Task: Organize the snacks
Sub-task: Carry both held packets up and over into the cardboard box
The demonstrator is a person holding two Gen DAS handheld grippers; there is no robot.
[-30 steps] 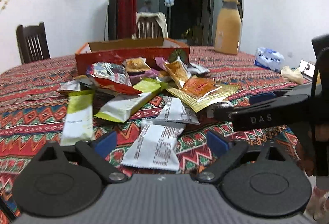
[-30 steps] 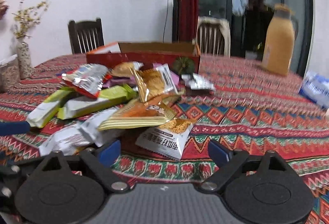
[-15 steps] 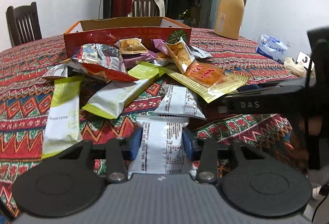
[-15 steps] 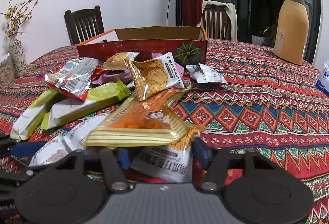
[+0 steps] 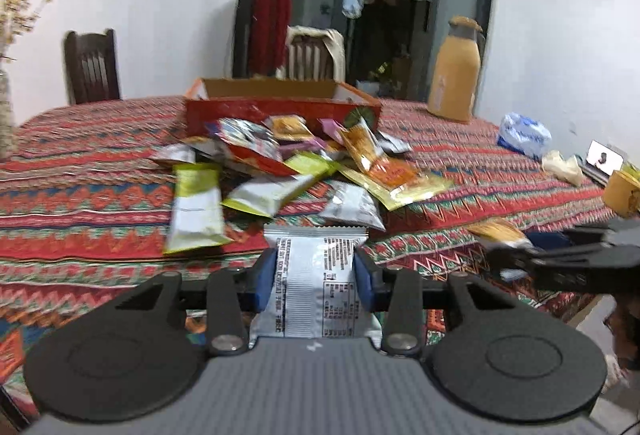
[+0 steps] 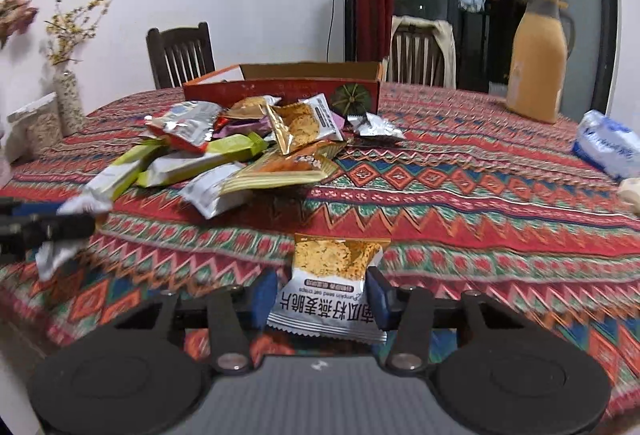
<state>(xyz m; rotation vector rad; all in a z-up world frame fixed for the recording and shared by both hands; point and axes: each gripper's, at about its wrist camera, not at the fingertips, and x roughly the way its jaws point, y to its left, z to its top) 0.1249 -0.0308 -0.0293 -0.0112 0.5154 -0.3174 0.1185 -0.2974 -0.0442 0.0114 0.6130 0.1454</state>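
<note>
A white-walled room holds a large table under a red, zigzag-patterned tablecloth. A dark wooden chair stands behind its far left edge, and a second chair draped with cloth stands before a dark doorway hung with clothes. On the table's far right stands a tall tan thermos jug, upright, with a blue-and-white plastic pack nearer the right edge. At the far left a vase of dried flowers stands upright.

Across the far middle of the table lies a shallow red cardboard box, open-topped, its long side running left to right. Just before it sprawls a loose pile of snack packets, several overlapping; two long green-and-white bars in it point roughly away from the camera.

The left gripper is clamped on a silver-white packet with printed text, its long axis pointing forward toward the pile, raised off the cloth. The right gripper has a white packet of oat crisps between its blue pads; its jaws are closing on it, and the packet's long axis points forward, the photo end away from the camera.
</note>
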